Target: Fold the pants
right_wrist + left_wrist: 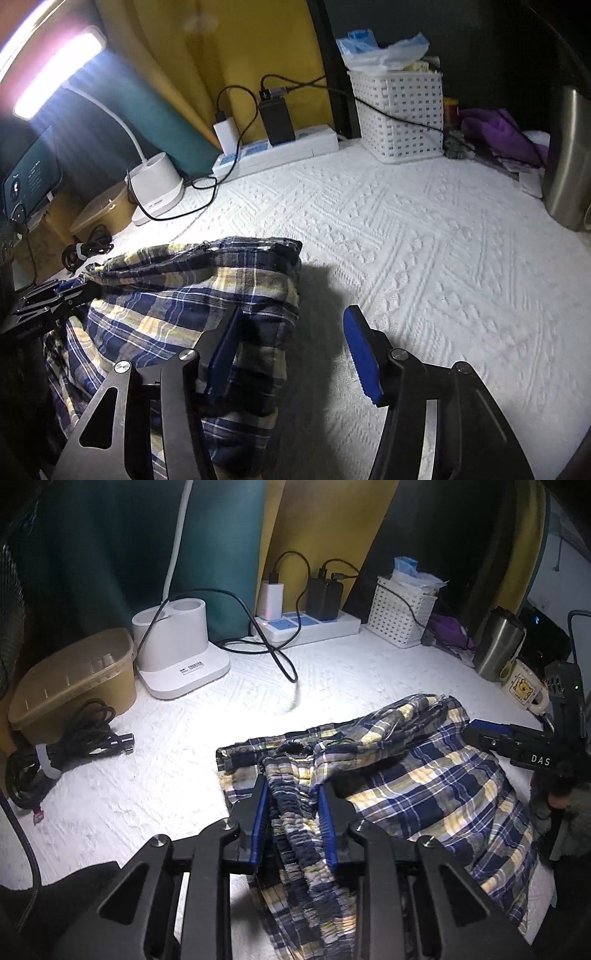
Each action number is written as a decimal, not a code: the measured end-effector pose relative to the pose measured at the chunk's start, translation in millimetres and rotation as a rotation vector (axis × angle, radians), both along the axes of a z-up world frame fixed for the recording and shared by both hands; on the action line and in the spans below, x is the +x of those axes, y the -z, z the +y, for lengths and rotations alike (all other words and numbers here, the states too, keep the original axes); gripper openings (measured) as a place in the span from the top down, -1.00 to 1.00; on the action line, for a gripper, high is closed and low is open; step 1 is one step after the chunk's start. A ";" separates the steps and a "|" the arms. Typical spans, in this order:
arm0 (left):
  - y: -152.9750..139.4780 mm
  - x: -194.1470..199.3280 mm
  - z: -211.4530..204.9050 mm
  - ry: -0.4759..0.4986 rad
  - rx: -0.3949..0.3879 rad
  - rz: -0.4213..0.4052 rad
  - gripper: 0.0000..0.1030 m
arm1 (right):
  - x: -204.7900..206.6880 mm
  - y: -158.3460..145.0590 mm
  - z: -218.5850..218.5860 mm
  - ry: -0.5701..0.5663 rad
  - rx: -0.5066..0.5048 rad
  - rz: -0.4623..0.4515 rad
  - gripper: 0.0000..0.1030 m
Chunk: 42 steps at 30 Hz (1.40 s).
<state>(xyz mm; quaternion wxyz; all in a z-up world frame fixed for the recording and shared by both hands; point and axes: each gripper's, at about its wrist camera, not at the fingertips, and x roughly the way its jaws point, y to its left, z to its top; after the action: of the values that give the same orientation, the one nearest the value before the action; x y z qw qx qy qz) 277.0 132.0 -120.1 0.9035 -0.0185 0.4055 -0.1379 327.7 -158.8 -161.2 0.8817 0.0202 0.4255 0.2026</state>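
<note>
Left wrist view: left tool (291,805) angled down, pinching bunched plaid pants (424,786); right wrist view alone shows right tool (291,332) spread, straddling the pants' edge.

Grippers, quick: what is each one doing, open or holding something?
Left gripper: closed on the bunched waistband of the plaid pants.
Right gripper: open over the pants' edge, gripping nothing.

The pants (417,775) are soft woven plaid cloth, crinkled and matt, lying on a white cover (424,236) of textured, quilted fabric. The basket (400,611) is perforated white plastic, the lamp base (177,646) smooth matt plastic, the tumbler (496,644) brushed metal, and the mug (522,686) glossy ceramic.
</note>
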 end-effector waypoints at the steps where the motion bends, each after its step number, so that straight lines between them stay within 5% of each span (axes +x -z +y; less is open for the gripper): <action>1: 2.6 2.5 -0.7 0.003 0.007 0.019 0.52 | 1.1 1.9 0.6 0.000 0.002 0.008 -0.14; 4: 13.0 7.0 -0.5 0.000 0.027 0.086 0.37 | 1.8 7.6 2.1 -0.006 0.014 0.038 -0.14; 6: 16.5 7.6 1.9 -0.047 0.062 0.089 -0.36 | 0.4 9.3 4.5 -0.017 0.021 0.044 -0.14; 8: 19.5 8.5 5.5 -0.092 0.107 0.081 -0.58 | -2.0 9.8 10.0 -0.048 0.020 0.050 -0.01; 9: 21.0 9.5 7.5 -0.092 0.089 0.092 -0.58 | -3.7 10.8 15.0 -0.076 0.023 0.055 0.42; 11: 23.1 9.6 9.6 -0.097 0.052 0.097 -0.47 | -7.9 11.6 26.6 -0.117 -0.001 0.050 0.68; 15: 22.6 4.2 7.3 -0.046 -0.060 0.098 0.41 | -15.2 4.3 26.8 -0.114 -0.008 0.012 0.84; 23: 7.3 -11.2 -15.4 -0.022 -0.043 0.050 0.61 | -40.9 -18.8 -5.0 -0.033 -0.037 -0.034 0.94; 32: 6.2 -15.9 -13.5 -0.067 -0.036 0.018 0.62 | -73.6 -30.3 -63.2 0.065 0.002 -0.024 1.00; 42: 14.1 -11.0 -5.4 -0.110 0.054 -0.023 0.55 | -90.1 -15.5 -46.1 0.015 0.005 0.004 0.98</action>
<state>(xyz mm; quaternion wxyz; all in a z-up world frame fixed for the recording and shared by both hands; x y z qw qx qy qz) 266.0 126.5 -134.2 0.9145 -0.0145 0.3969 -0.0773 237.6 -204.9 -145.7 0.8825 0.0262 0.4264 0.1969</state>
